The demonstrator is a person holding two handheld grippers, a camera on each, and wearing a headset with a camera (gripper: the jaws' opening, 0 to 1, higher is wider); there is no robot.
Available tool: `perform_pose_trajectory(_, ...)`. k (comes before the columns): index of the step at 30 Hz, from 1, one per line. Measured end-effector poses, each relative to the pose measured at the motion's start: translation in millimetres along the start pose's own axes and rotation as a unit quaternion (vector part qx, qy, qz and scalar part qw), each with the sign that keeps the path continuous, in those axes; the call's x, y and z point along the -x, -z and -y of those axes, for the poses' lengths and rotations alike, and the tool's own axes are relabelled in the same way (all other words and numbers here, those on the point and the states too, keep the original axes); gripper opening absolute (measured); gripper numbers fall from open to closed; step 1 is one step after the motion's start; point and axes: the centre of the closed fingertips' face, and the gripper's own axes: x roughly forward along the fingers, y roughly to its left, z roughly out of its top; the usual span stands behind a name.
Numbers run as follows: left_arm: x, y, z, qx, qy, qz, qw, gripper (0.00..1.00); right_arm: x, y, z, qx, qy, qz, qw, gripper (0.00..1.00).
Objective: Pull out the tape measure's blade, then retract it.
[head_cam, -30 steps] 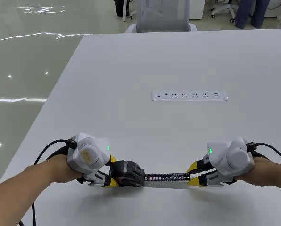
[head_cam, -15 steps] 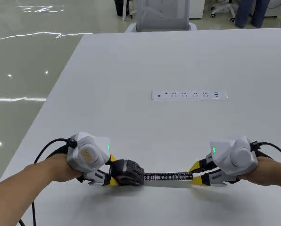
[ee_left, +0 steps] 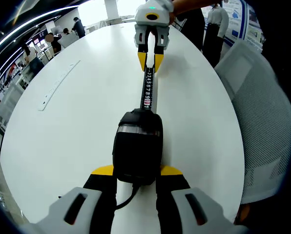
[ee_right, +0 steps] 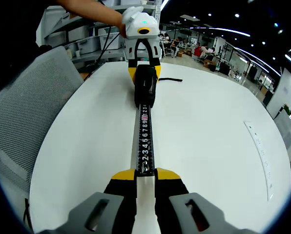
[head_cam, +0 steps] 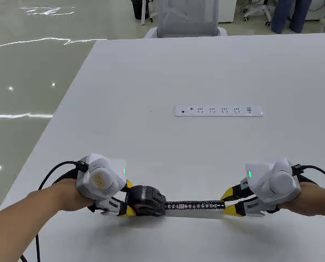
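A black tape measure case rests on the white table near its front edge. My left gripper is shut on the case, holding its rear between yellow-tipped jaws. A black blade with white numbers runs right from the case to my right gripper. That gripper is shut on the blade's end. In the right gripper view the blade stretches straight back to the case and the left gripper. In the left gripper view the right gripper pinches the blade further along the table.
A white power strip lies flat at the table's middle, beyond the grippers. A grey mesh chair stands at the far edge. The table drops off on the left to a glossy floor. A black cord lies behind the case.
My right gripper has moved a little to the right with the blade's end, so more blade shows out of the case. The left gripper and case have stayed put.
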Motion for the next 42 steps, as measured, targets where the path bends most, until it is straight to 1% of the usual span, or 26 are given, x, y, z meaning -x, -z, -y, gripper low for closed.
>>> perform_pose_trajectory(14,0.4,1.2,-1.7,0.0,0.001,-0.002,1.0,0.26,2.0,2.2,1.2,-0.003,-0.001,0.002,1.0,0.11)
perform_pose_trajectory(35,0.6,1.5,-0.6,-0.001,0.001,-0.005,1.0,0.26,6.3,5.8,-1.5,-0.007,-0.001,0.002,1.0,0.11)
perform_pose_trajectory(42,0.9,1.3,-0.6,-0.001,0.0,-0.004,1.0,0.26,8.4,7.5,0.0,-0.006,0.001,0.001,1.0,0.11)
